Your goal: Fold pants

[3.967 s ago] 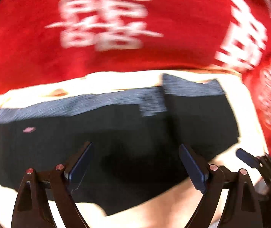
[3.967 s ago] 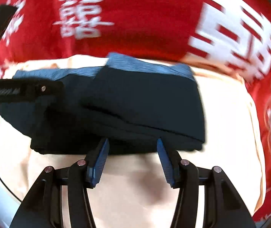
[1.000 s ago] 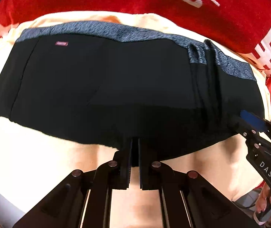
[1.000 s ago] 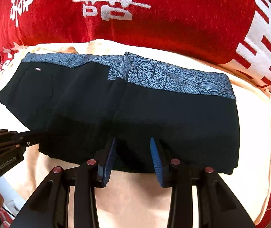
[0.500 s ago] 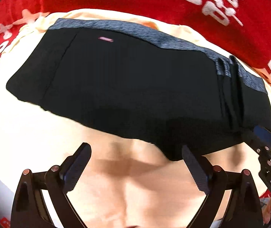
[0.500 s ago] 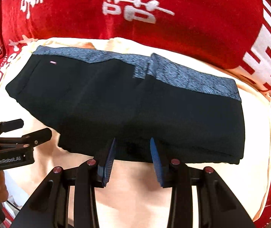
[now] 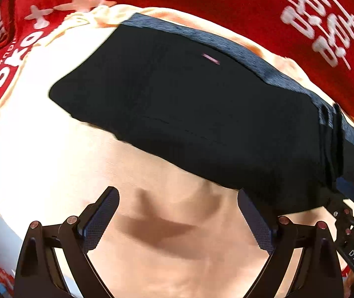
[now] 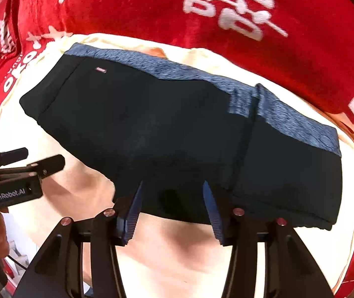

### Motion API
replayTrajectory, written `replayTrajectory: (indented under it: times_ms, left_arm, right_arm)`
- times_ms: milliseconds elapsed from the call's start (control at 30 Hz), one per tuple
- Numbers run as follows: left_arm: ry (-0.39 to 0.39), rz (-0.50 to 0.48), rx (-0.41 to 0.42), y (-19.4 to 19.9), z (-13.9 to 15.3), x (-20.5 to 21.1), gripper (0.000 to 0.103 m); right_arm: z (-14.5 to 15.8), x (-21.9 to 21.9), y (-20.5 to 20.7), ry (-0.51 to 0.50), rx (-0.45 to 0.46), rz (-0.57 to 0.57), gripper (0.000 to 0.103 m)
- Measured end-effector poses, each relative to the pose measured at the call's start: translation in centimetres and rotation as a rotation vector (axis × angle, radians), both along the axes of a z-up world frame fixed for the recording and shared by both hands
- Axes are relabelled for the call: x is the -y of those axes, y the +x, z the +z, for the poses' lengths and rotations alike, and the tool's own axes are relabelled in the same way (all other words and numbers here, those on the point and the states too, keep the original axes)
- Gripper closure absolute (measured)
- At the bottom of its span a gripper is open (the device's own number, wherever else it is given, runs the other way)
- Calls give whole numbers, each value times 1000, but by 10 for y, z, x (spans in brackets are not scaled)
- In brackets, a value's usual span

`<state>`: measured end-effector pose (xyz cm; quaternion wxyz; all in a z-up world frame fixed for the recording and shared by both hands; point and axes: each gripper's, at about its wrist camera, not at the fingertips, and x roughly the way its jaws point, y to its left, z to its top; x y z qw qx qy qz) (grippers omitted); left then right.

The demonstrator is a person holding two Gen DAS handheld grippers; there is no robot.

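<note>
Right wrist view, left hand-held gripper marked "GenRobot.AI" (jaws wide), right hand-held gripper half-spread, empty, black pants

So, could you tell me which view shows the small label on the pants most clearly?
The right wrist view: the label on the pants is sharp there, just under the blue waistband. In the left wrist view the label is only a blurred pinkish streak.

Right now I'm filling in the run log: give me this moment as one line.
pants: folded on cream cloth | left gripper: open, empty | right gripper: jaws just opening at pants' near edge, not gripping
</note>
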<state>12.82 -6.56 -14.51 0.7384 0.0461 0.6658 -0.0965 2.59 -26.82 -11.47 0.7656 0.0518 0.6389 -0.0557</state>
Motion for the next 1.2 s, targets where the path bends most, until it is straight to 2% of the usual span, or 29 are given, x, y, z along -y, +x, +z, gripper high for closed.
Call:
replayTrajectory:
  times_ms: [167,233,300,400,533,667,833,1000,1033,1067,1133,1200]
  left_arm:
    - [0,41,41,11,4,-23,7]
    - [-4,66,61,18,4,-36,7]
    - [-13,91,52,26,-1,-45,7]
    - [-52,148,34,35,-6,-68,7]
    - [-60,195,37,43,-8,-87,7]
    - [-145,236,31,51,-8,-104,7]
    - [-163,280,45,62,-9,-122,7]
    - [-258,330,14,64,-21,-131,7]
    - [-292,348,8,65,-24,-135,7]
    - [-314,360,5,65,-19,-115,7]
    - [-402,389,-11,65,-21,-117,7]
    - [-457,398,-19,63,-23,-116,7]
  right_arm:
    - [-15,-10,5,3,-36,11,46]
    - [-25,-10,5,15,-66,9,42]
    - [-35,-8,3,32,-93,0,40]
    - [-38,-6,1,39,-81,-6,38]
    - [-39,-5,0,45,-80,-12,37]
    - [-40,-6,1,46,-80,-20,37]
    - [-41,-8,1,41,-81,-15,37]
    - [-42,-9,2,40,-82,-13,36]
    - [-42,-8,2,40,-82,-13,36]
    - [-43,-9,2,39,-83,-12,36]
    - [-43,-9,2,38,-84,-12,36]
    - [-43,-10,3,39,-86,-11,36]
